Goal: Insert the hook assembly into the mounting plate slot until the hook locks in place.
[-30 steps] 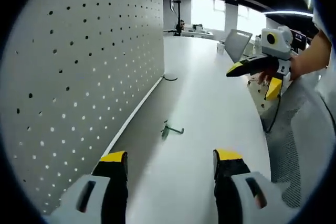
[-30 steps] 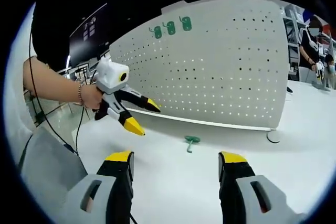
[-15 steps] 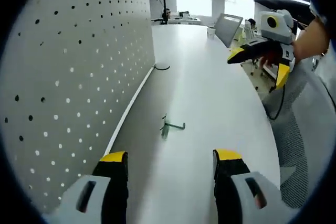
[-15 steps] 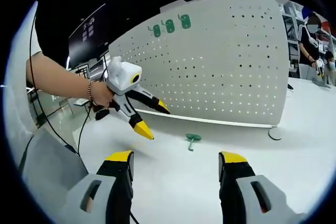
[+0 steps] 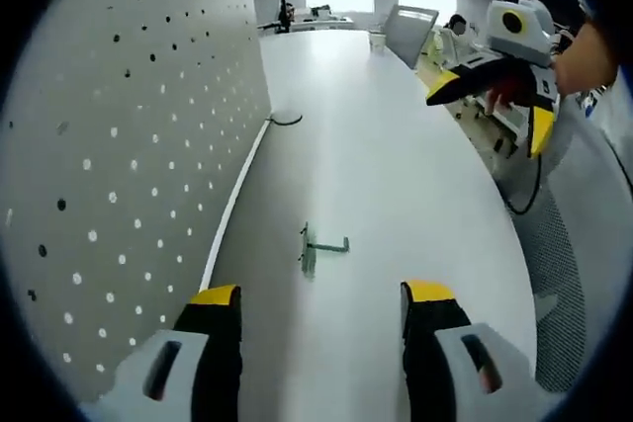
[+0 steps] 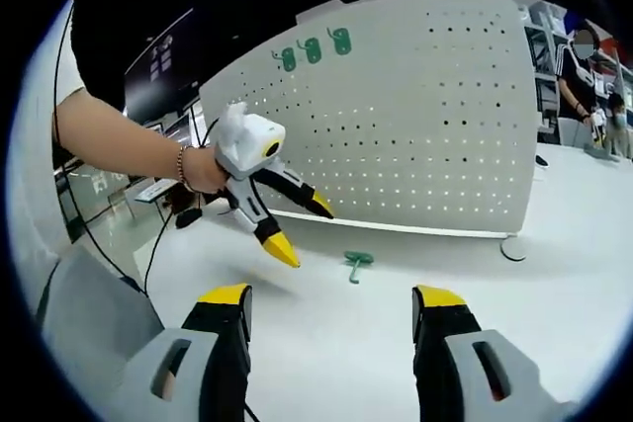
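Standing along the left of the left gripper view, the white pegboard [image 5: 109,145] rises upright from the white bench [image 5: 396,175], its rows of holes running away into the distance. Just out from its foot lies the green hook [image 5: 315,247], flat on the bench and touching nothing, ahead of the left tongs [image 5: 321,305], whose yellow-tipped jaws stand apart and released with nothing between them. Farther right and higher, the right tongs [image 5: 519,106] hang in the air above the bench edge, held by a hand [image 5: 593,56], jaws spread and empty.

From the right gripper view, a hand [image 6: 203,170] at the left holds the left tongs [image 6: 302,229] tilted down toward the bench [image 6: 554,294], near the hook [image 6: 355,262] but clear of it. Behind stands the pegboard [image 6: 425,135], with three green hooks [image 6: 313,49] hung in a row near its top left. The right tongs [image 6: 331,305] are open and empty too.
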`<move>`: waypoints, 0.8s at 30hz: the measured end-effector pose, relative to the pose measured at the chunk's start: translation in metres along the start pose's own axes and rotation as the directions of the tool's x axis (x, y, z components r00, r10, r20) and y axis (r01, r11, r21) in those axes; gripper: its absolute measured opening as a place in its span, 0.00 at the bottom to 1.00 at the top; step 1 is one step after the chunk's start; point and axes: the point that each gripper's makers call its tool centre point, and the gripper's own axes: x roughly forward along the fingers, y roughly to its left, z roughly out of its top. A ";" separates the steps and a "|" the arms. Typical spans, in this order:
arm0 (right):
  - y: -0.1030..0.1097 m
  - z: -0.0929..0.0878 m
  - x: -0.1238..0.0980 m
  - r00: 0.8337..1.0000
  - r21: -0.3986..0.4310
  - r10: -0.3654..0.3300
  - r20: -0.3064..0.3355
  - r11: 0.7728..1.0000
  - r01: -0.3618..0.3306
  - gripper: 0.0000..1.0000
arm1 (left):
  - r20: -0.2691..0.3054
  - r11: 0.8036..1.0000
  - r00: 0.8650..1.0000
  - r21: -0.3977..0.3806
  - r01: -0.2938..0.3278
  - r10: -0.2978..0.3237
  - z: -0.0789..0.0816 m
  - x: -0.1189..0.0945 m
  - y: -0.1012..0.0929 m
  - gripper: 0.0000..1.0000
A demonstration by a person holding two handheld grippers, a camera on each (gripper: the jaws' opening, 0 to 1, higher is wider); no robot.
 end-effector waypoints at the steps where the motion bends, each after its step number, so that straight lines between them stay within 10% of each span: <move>1: 0.000 0.001 0.000 1.000 0.003 -0.001 0.005 1.000 0.001 0.63 | -0.008 1.000 1.000 0.010 0.005 -0.005 0.000 0.002 0.001 0.67; 24: 0.006 -0.008 0.004 0.998 -0.079 0.004 -0.060 0.997 -0.009 0.63 | -0.112 0.994 0.990 0.060 0.096 -0.089 0.001 0.033 0.001 0.61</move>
